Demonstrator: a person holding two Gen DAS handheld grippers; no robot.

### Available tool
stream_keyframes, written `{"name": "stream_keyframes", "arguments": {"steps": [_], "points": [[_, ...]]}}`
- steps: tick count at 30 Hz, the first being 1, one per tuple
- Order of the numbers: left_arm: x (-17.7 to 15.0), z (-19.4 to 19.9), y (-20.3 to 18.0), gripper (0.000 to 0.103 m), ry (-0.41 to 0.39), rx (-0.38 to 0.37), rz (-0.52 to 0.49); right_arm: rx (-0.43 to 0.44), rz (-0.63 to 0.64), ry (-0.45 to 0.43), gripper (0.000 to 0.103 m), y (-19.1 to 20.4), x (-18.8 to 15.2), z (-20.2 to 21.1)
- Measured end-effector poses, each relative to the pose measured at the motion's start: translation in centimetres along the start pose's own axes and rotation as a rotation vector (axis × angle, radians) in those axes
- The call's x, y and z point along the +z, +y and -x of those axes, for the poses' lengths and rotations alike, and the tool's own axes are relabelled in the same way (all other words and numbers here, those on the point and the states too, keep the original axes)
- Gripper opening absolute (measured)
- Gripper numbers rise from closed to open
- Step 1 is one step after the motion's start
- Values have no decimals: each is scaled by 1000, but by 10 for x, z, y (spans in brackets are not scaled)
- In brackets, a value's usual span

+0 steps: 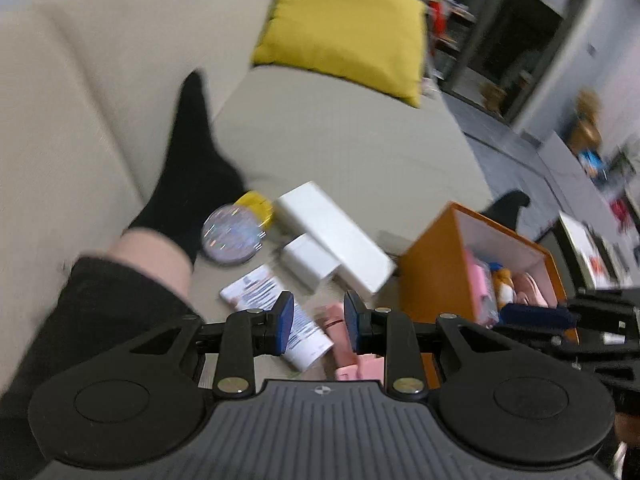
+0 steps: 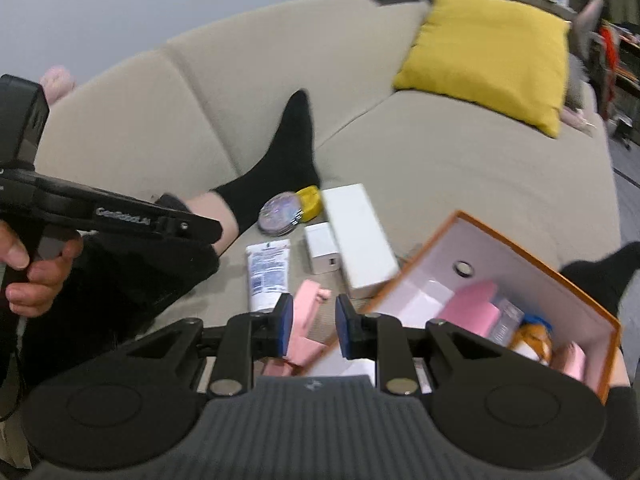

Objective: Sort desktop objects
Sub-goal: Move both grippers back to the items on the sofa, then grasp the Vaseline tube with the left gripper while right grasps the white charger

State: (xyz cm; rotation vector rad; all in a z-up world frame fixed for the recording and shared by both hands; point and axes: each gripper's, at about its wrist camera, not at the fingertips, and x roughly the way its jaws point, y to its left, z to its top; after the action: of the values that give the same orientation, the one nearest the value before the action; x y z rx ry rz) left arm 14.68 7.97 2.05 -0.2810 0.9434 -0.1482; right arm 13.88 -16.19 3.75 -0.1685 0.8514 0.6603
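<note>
Sofa (image 2: 440,168) holds two white boxes (image 2: 358,236), one tube (image 2: 267,270), one orange box (image 2: 520,256).

The left gripper (image 1: 319,322) points downward, its blue pads (image 1: 285,322) parted with nothing between them. The right gripper (image 2: 311,326) tilts down likewise, jaws slightly apart and empty. In the right wrist view, the left hand (image 2: 34,268) wraps the left gripper's handle, fingers curled. Two legs in black socks (image 2: 280,160) stretch out ahead.
</note>
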Motion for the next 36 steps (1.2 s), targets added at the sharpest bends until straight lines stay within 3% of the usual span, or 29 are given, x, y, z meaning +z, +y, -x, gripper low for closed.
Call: {"name": "stream_keyframes", "arguments": {"steps": [4, 6, 9, 16, 27, 30, 31, 32, 36], "points": [[-3, -19, 25, 31, 26, 4, 98, 5, 36, 77, 24, 8, 14, -27], [-3, -34, 34, 34, 47, 17, 133, -1, 62, 115, 24, 11, 21, -41], [-4, -54, 46, 50, 79, 26, 187, -14, 108, 163, 25, 16, 31, -64], [-4, -92, 70, 56, 133, 47, 312, -26, 263, 245, 34, 27, 49, -114], [-10, -119, 57, 60, 146, 46, 225, -20, 367, 324, 37, 23, 69, -159], [-11, -120, 55, 56, 130, 45, 195, -35, 380, 340, 37, 20, 68, -166], [-12, -118, 56, 48, 116, 43, 189, -35, 377, 344, 37, 18, 69, -168], [-11, -116, 55, 34, 95, 45, 186, -33, 372, 347, 37, 16, 69, -170], [-9, -106, 62, 22, 55, 4, 202, -30, 368, 348, 37, 13, 70, -171]]}}
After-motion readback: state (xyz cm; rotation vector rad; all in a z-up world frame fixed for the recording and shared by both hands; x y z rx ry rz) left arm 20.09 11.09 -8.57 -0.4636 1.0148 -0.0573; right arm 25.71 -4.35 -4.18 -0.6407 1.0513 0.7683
